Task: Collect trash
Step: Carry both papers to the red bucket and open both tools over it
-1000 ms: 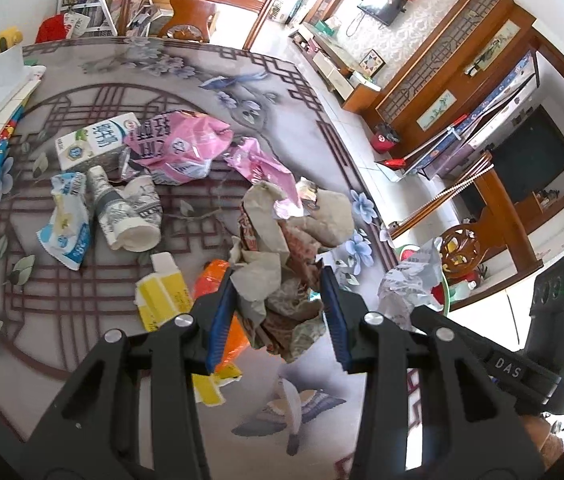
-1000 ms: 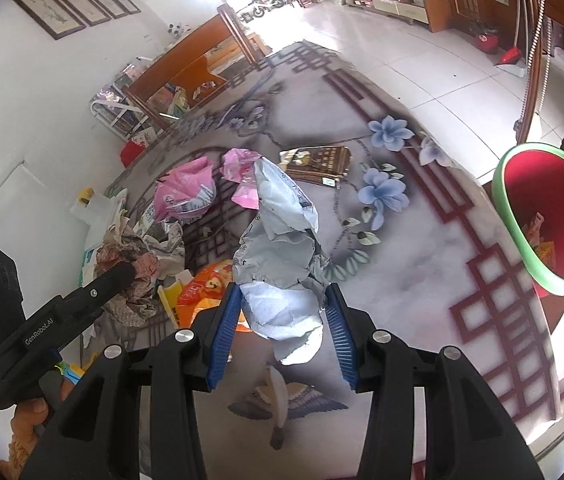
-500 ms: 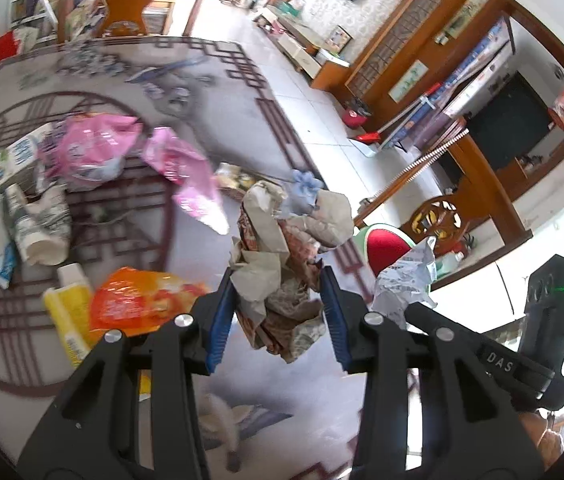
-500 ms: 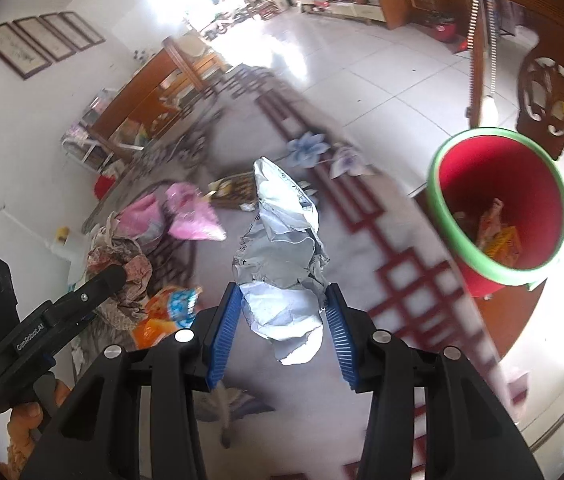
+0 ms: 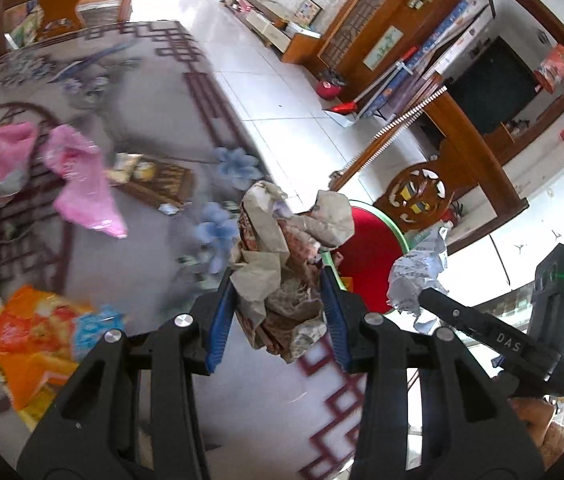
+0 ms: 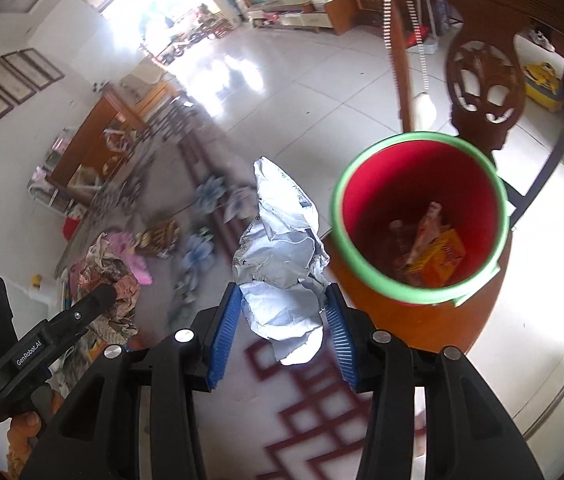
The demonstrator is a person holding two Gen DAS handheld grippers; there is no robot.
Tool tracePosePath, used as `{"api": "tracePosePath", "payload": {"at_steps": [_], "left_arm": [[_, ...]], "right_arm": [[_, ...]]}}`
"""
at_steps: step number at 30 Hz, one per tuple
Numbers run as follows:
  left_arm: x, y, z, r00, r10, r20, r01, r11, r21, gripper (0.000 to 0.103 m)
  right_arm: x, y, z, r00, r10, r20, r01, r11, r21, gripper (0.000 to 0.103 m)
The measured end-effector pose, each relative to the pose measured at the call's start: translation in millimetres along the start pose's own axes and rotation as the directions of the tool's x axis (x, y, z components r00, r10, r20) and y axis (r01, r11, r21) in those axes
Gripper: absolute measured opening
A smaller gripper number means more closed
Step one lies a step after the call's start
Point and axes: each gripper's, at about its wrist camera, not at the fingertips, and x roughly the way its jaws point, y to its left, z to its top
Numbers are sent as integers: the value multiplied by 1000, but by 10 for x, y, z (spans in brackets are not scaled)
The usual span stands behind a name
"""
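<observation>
Red with a green rim, the bin [image 6: 421, 220] already holds some wrappers. Each hand-held gripper carries a load toward it: left hand-held gripper [image 5: 278, 316] clamps brownish crumpled paper [image 5: 282, 264], right hand-held gripper [image 6: 282, 320] clamps white crumpled paper [image 6: 282, 264]. Pink bags [image 5: 82, 184] and an orange packet [image 5: 38, 336] remain on the bench [image 5: 154, 280].
</observation>
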Motion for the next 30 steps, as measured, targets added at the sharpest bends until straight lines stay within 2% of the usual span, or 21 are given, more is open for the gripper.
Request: {"api": "tracePosePath", "payload": {"at_steps": [11, 22, 27, 28, 29, 30], "left_arm": [[656, -698, 167, 996, -60, -72, 66, 994, 86, 40], [1227, -1054, 281, 982, -88, -165, 108, 988, 112, 40], [1387, -1179, 350, 973, -124, -193, 147, 983, 108, 49], [1402, -1189, 366, 973, -132, -192, 154, 983, 104, 55], [1410, -1188, 382, 971, -142, -190, 162, 982, 96, 67], [1408, -1182, 394, 971, -148, -187, 166, 982, 86, 75]], "right_arm": [[-163, -621, 289, 999, -41, 32, 39, 997, 61, 43], [-136, -1045, 534, 997, -71, 43, 66, 992, 110, 43], [-111, -1114, 635, 995, -78, 54, 72, 991, 116, 44], [-107, -1120, 659, 995, -79, 58, 72, 990, 119, 47], [-104, -1129, 683, 994, -83, 65, 74, 990, 123, 49], [-108, -1137, 707, 993, -91, 79, 81, 988, 130, 58]]}}
